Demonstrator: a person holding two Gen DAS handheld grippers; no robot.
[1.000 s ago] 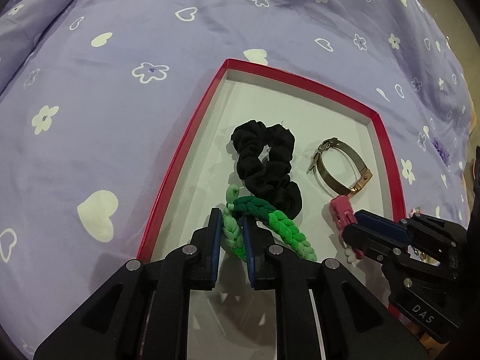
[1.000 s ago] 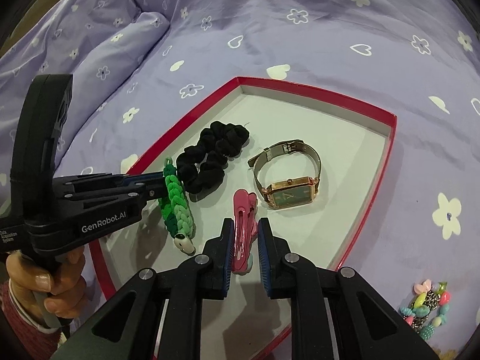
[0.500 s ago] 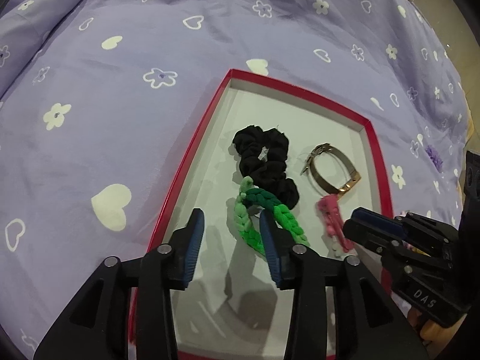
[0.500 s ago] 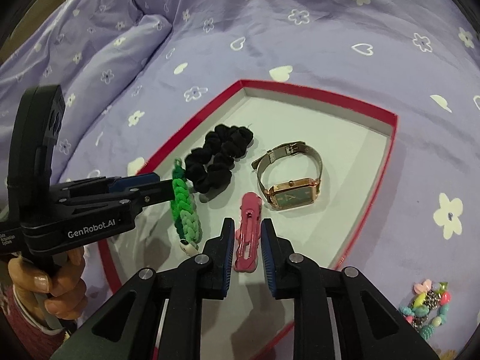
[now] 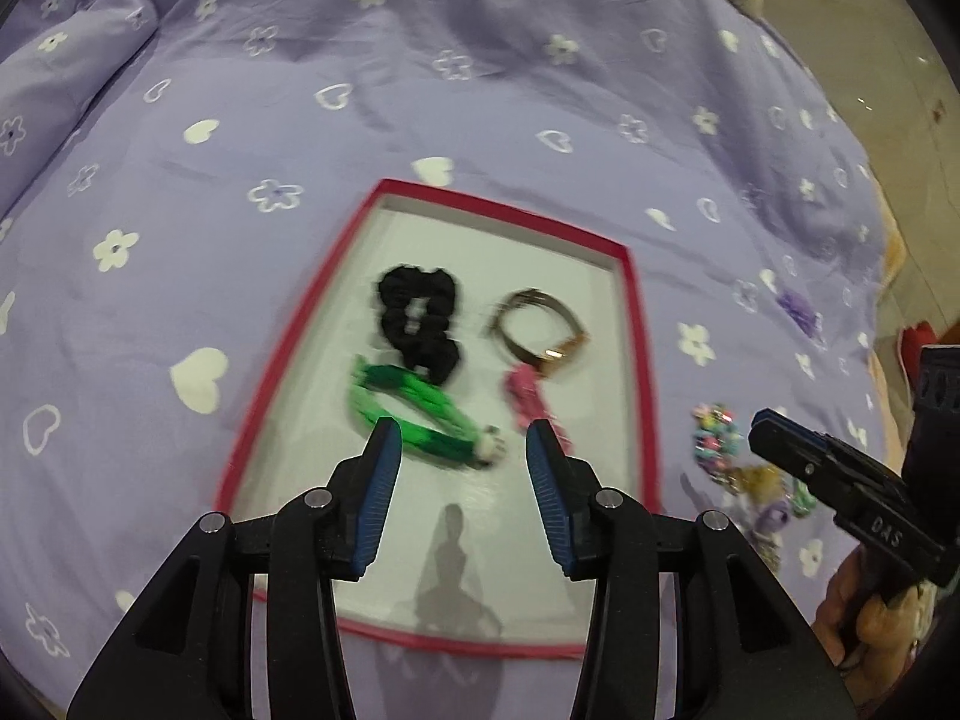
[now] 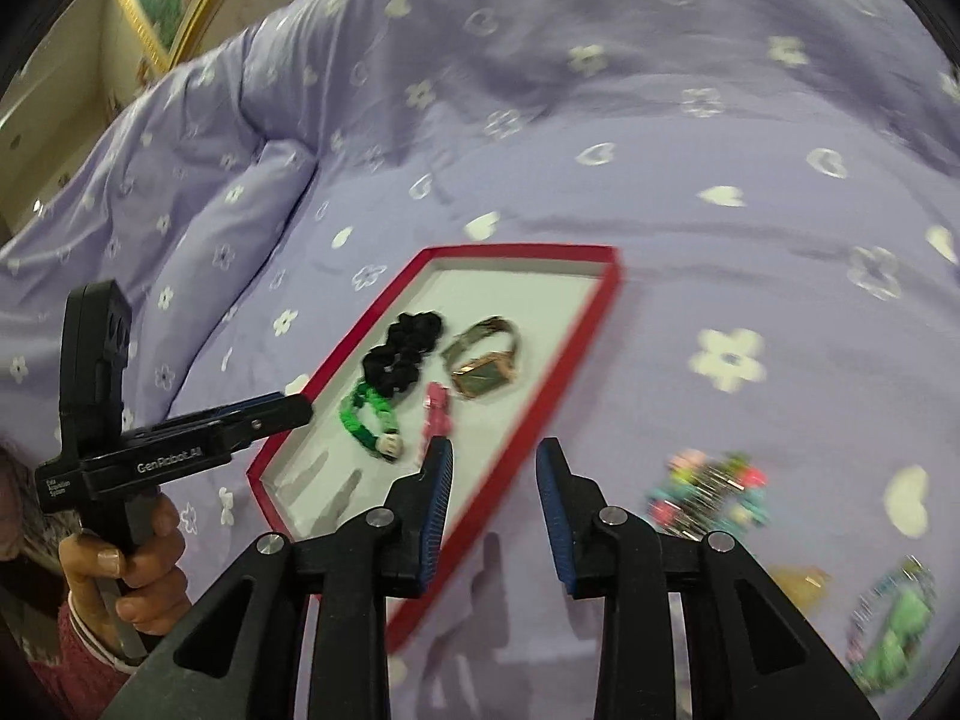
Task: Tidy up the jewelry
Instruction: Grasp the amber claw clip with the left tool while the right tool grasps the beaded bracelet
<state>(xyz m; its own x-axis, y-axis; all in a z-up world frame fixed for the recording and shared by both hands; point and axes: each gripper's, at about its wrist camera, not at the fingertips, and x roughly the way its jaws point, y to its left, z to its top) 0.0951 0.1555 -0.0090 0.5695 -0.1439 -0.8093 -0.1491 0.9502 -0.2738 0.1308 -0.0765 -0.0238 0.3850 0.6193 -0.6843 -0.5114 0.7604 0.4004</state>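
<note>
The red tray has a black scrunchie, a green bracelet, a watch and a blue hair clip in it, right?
Almost. The hair clip is pink, not blue, as the right wrist view shows. The rest holds: the black scrunchie, green bracelet and watch lie in the red tray.

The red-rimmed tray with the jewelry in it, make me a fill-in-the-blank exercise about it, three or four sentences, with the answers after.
1. The red-rimmed tray rests on a purple bedspread printed with white flowers and ____.
2. The fluffy scrunchie in the tray is ____ in colour.
3. The braided green bracelet lies ____ the tray.
4. The pink hair clip lies nearest the gold square-faced ____.

Missing words: hearts; black; inside; watch
</note>
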